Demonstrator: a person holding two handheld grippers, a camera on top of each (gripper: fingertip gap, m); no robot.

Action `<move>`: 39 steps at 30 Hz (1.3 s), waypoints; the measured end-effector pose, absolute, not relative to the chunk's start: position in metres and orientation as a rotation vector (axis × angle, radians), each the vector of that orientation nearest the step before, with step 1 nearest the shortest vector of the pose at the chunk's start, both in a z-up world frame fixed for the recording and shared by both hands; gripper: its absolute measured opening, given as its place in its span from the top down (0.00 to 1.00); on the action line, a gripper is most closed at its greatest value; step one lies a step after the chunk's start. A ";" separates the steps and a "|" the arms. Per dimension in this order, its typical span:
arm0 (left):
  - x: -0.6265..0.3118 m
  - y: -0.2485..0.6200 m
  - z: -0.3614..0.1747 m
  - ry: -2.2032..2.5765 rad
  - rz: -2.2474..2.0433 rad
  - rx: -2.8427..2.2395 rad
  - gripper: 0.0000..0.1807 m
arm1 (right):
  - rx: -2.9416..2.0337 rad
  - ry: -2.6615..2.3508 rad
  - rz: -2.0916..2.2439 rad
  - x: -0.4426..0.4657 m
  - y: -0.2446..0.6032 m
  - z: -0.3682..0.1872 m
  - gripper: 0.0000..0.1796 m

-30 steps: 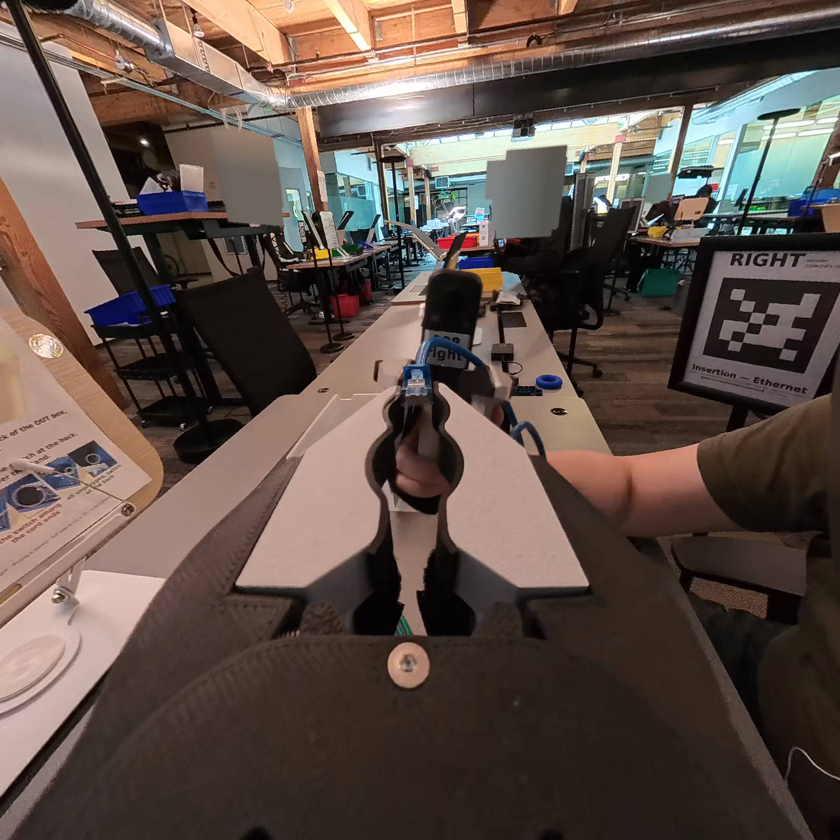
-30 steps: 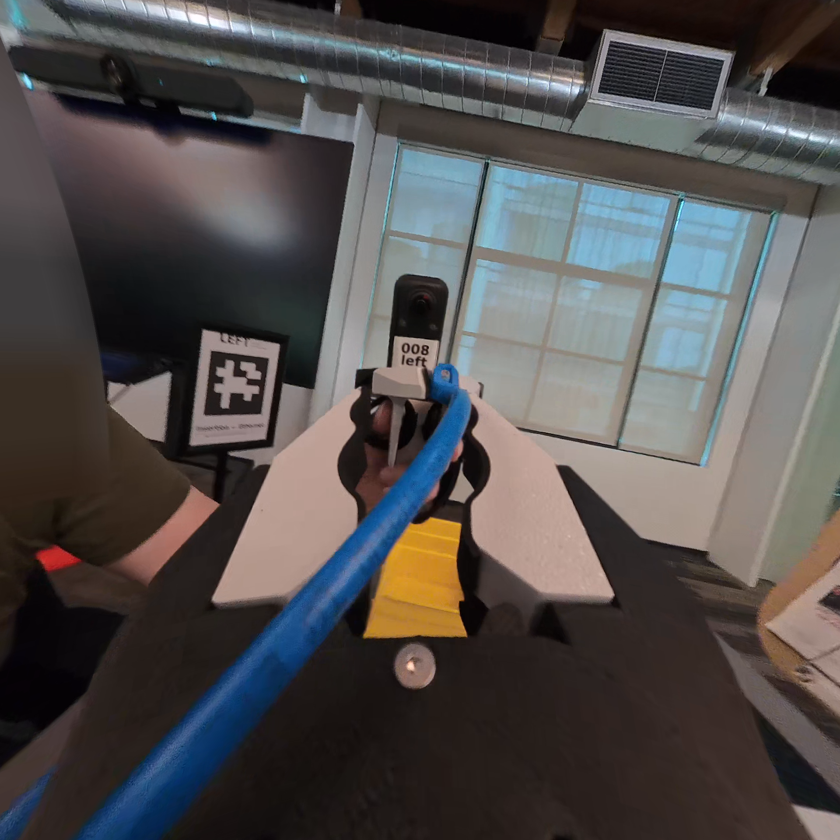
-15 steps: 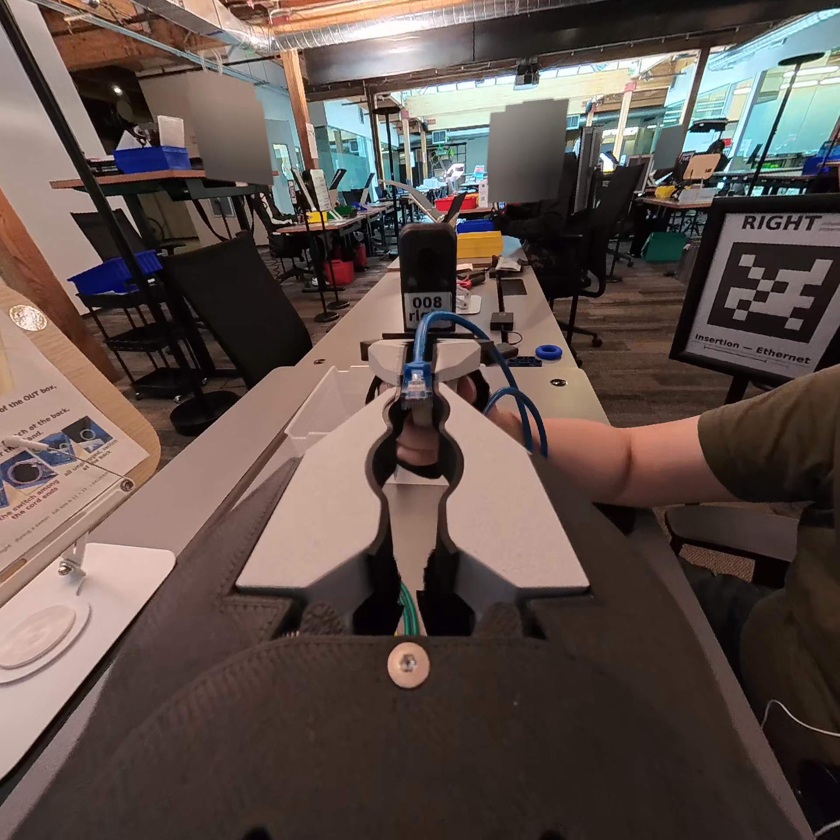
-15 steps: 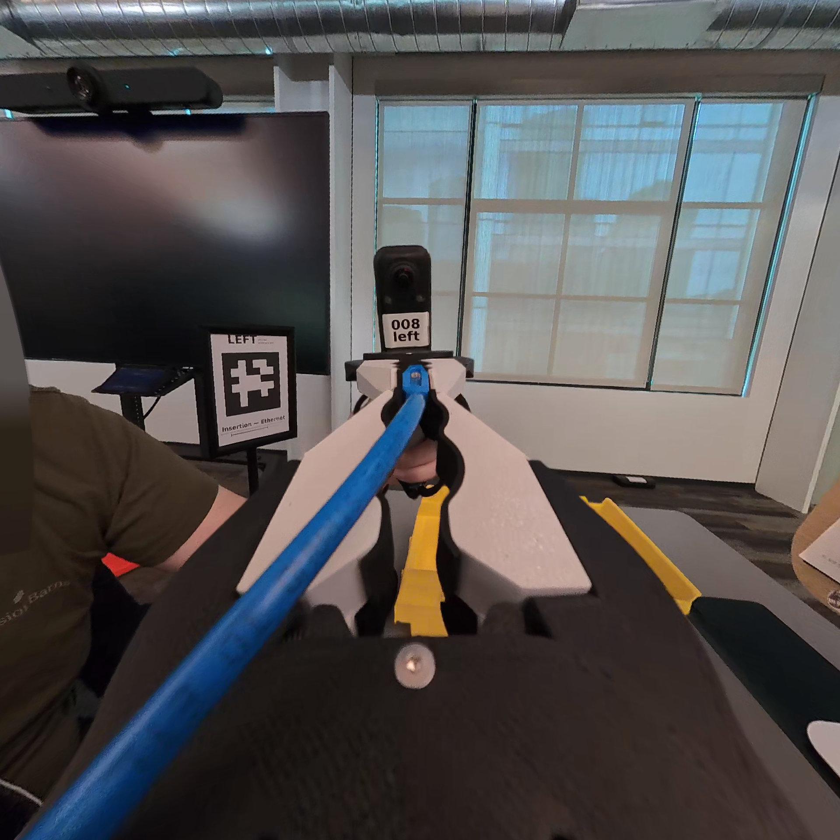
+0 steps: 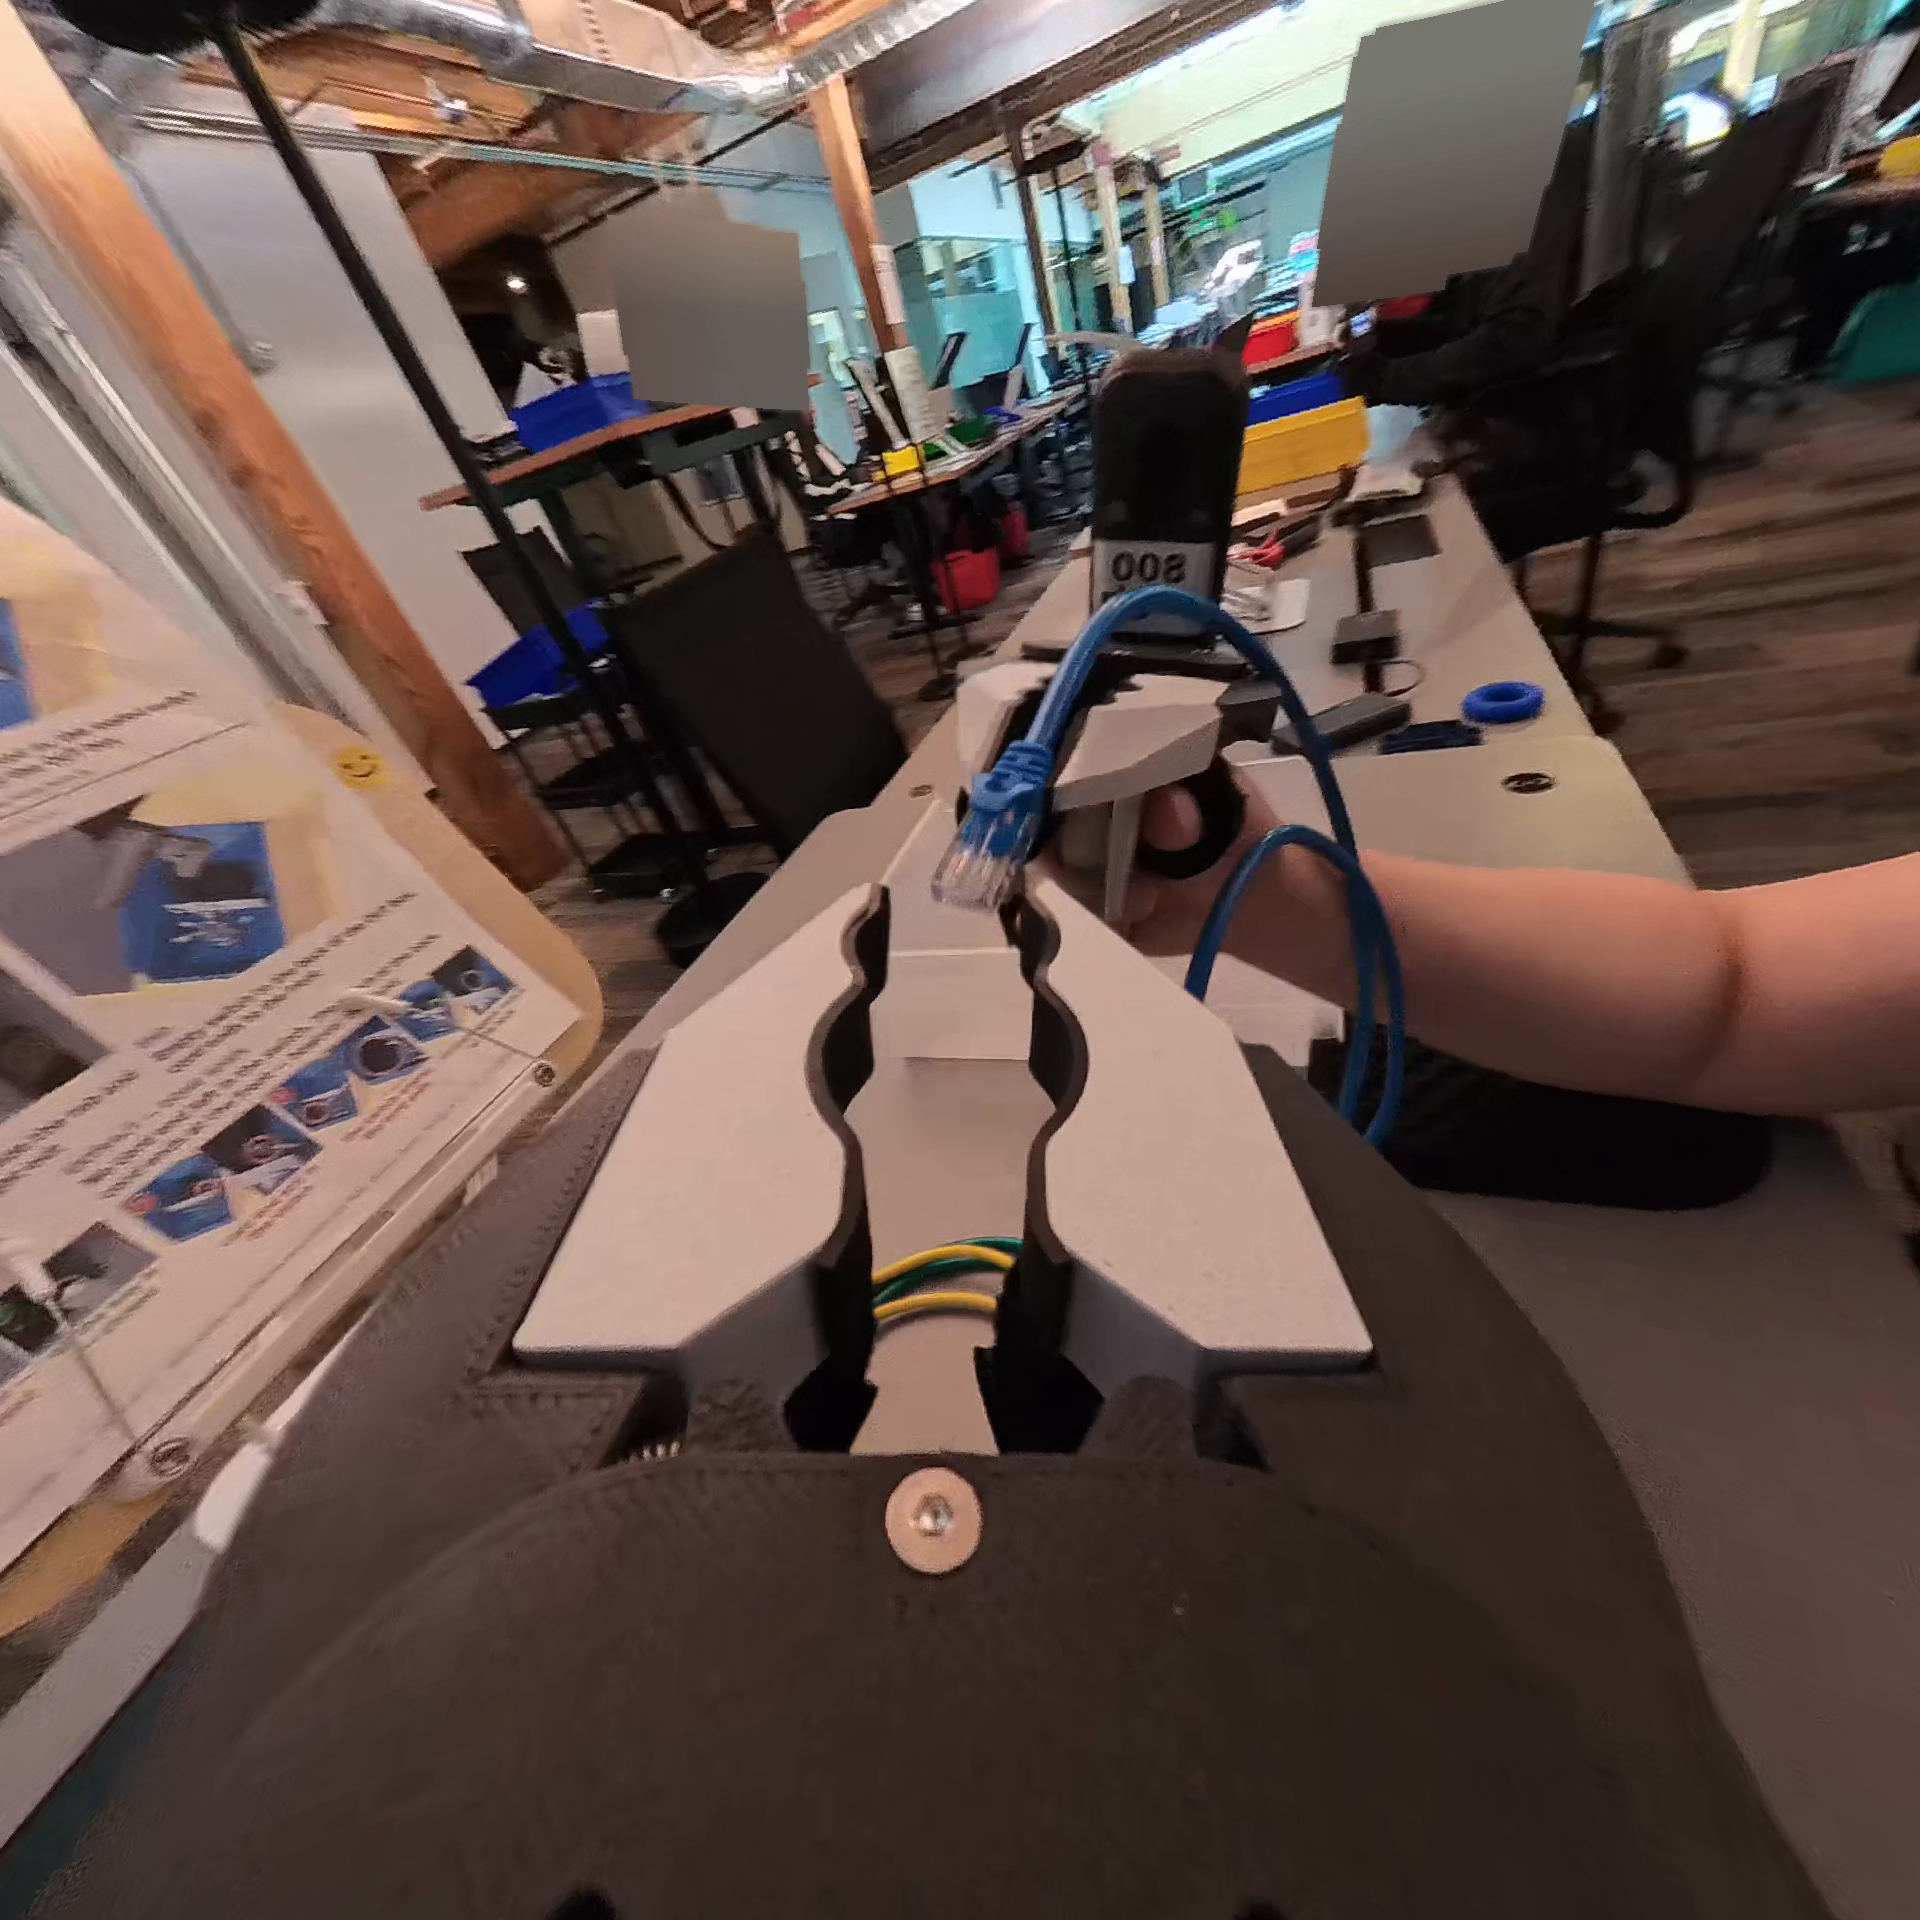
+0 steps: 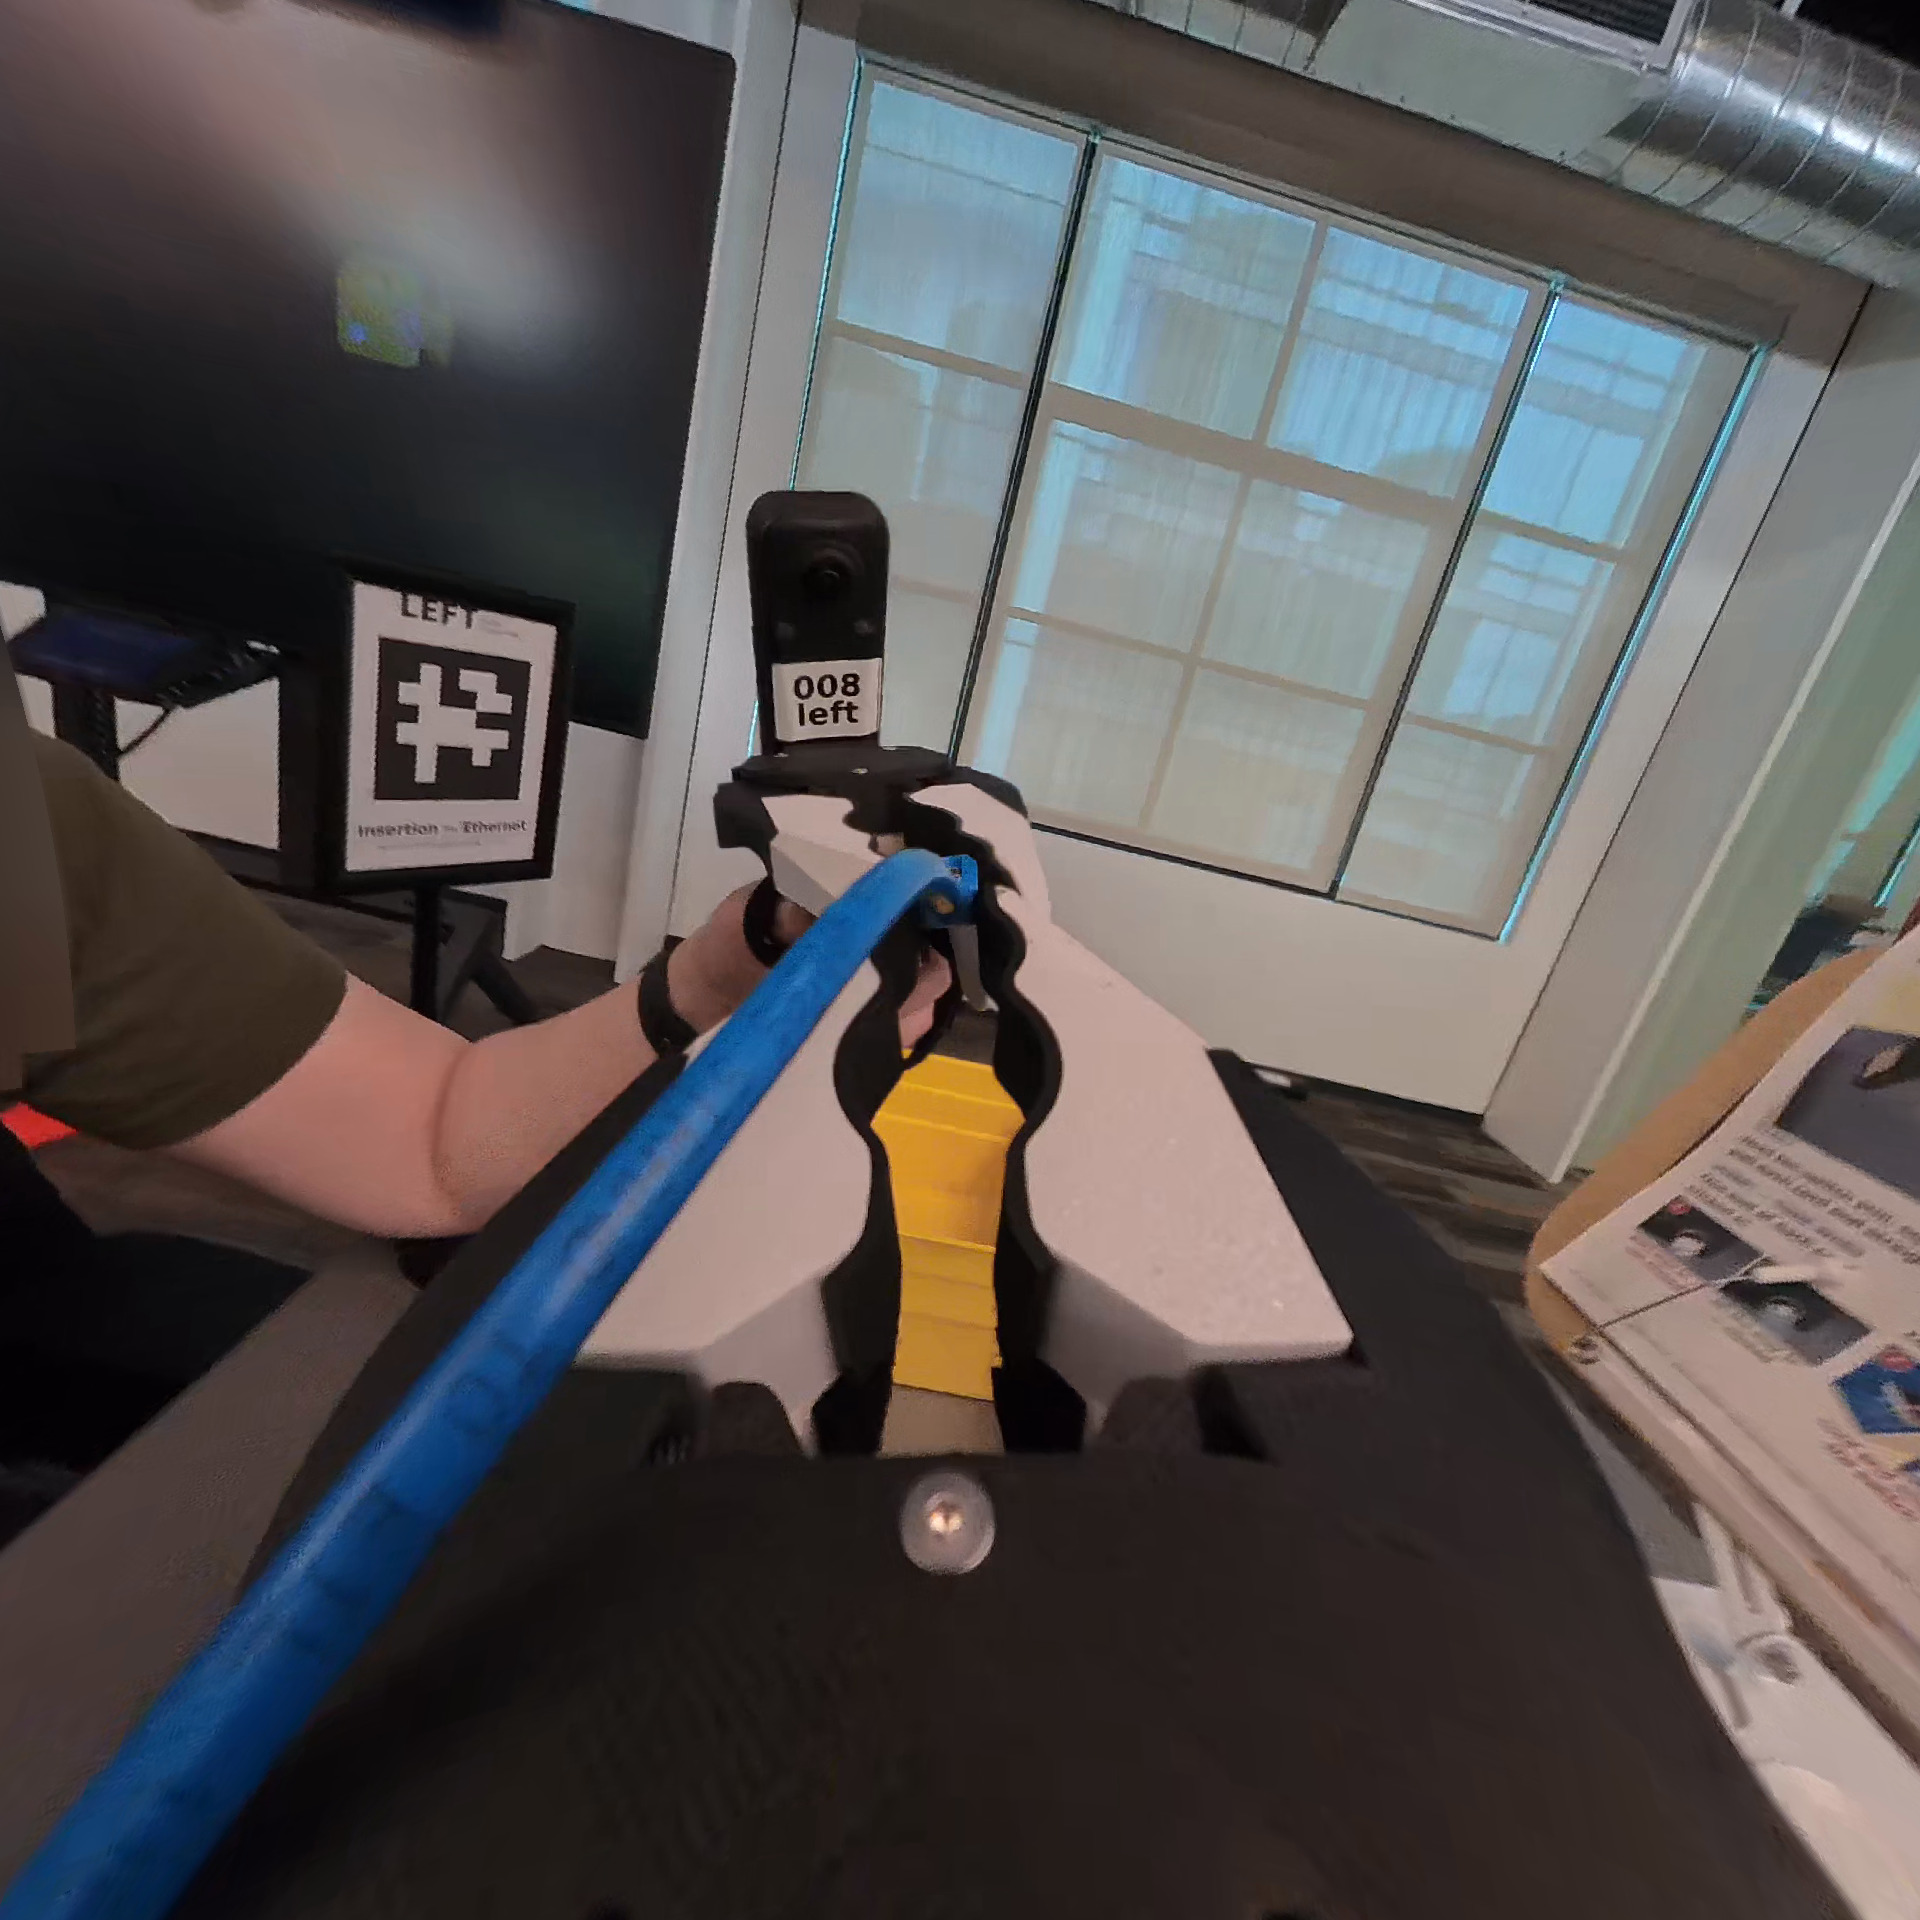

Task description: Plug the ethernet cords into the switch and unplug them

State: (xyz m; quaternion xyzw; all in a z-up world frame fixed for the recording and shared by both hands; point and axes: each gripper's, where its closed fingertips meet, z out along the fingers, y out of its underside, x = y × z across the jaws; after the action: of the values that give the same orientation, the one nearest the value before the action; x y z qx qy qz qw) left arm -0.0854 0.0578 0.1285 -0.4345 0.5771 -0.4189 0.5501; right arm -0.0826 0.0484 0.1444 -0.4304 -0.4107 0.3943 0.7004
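The left gripper [image 5: 951, 925] stands wide apart with nothing between its fingers. Just beyond it hangs the clear plug [image 5: 977, 868] of the blue ethernet cord [image 6: 665, 1132] (looping back), clamped in the right gripper [image 6: 951, 914].

Gridded window [image 6: 1247, 520], dark screen [image 6: 312, 312], wooden post [image 5: 260, 468].

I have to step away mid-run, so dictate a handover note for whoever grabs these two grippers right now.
Left gripper: jaws open, empty, facing the plug.
Right gripper: shut on the blue ethernet cord just behind its plug, which hangs free in the air.
Switch: not in view.
Done: nothing visibly plugged in.
To do: seat the plug in the switch, then unplug.
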 end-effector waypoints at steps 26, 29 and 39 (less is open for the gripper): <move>-0.128 0.197 -0.068 1.012 -0.005 -1.965 0.69 | -0.822 -0.878 0.531 -0.021 0.023 0.183 0.94; -0.130 0.210 -0.086 1.063 0.038 -2.080 0.65 | -0.802 -0.897 0.546 -0.023 0.017 0.185 0.94; -0.165 0.230 -0.132 1.179 0.497 -2.306 0.74 | -0.751 -0.895 0.572 -0.013 0.005 0.195 0.94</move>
State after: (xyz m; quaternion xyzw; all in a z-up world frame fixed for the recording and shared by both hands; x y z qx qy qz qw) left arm -0.1652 0.2303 -0.1317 -0.8466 0.4330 0.1826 0.2497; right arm -0.0128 0.0052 0.1951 -0.3497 -0.4164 0.2664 0.7959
